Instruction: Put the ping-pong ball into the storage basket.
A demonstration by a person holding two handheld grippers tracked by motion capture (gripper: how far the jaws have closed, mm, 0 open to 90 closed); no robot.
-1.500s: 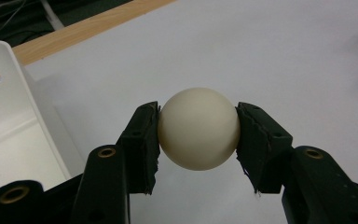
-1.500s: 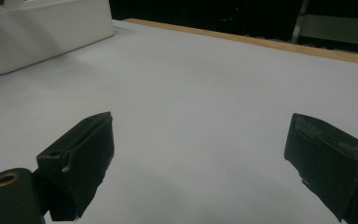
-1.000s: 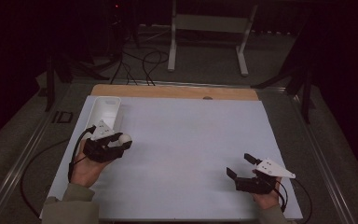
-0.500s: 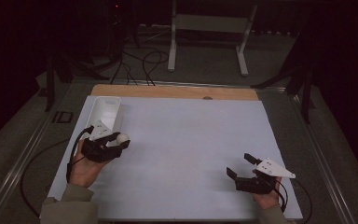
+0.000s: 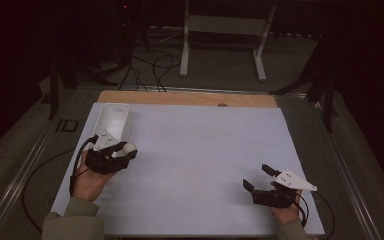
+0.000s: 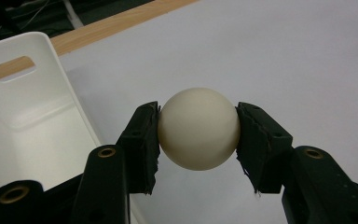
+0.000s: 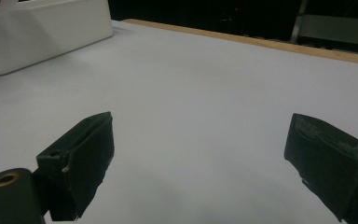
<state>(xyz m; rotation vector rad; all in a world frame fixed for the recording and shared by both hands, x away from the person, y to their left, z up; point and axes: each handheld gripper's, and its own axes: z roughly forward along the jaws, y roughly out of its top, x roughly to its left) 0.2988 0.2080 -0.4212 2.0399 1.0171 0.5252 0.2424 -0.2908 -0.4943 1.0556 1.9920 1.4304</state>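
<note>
A cream-white ball [image 6: 199, 128] sits pinched between the two black jaws of my left gripper [image 6: 198, 135], both pads pressing on its sides. In the high view that ball [image 5: 129, 147] and left gripper [image 5: 122, 151] hover at the table's left, just in front of a white bin [image 5: 112, 117]. The bin's wall [image 6: 25, 107] with its handle slot lies close on the left in the left gripper view. My right gripper [image 5: 257, 178] rests near the table's front right, jaws wide apart, nothing between them [image 7: 200, 158].
A white sheet [image 5: 200, 150] covers most of the table, with a strip of wooden edge [image 5: 185, 98] along the far side. The white bin [image 7: 42, 28] shows far off in the right gripper view. Cables and a metal stand lie on the floor beyond.
</note>
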